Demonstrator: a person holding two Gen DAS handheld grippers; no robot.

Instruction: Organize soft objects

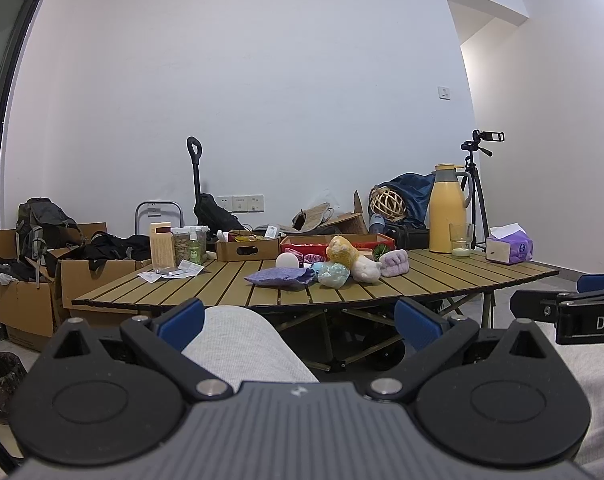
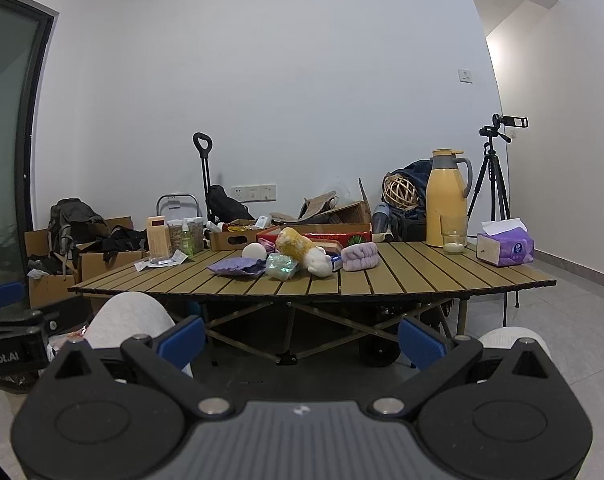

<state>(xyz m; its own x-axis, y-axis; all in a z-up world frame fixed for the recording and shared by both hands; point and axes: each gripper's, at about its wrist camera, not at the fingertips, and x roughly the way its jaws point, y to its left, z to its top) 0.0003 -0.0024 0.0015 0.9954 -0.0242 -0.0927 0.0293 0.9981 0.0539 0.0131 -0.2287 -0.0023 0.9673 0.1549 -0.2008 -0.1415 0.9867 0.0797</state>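
Mid-frame, the table (image 2: 401,276) is carrying a tight heap of soft toys (image 2: 302,250), and you are holding both grippers (image 1: 298,316) (image 2: 302,338) wide and empty, risking dragging neighbours off.

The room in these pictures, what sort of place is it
Probably a spare room in a home, used for storage and recording: a folding slatted table strewn with household things, open cardboard boxes with bags along the wall, and a camera tripod.
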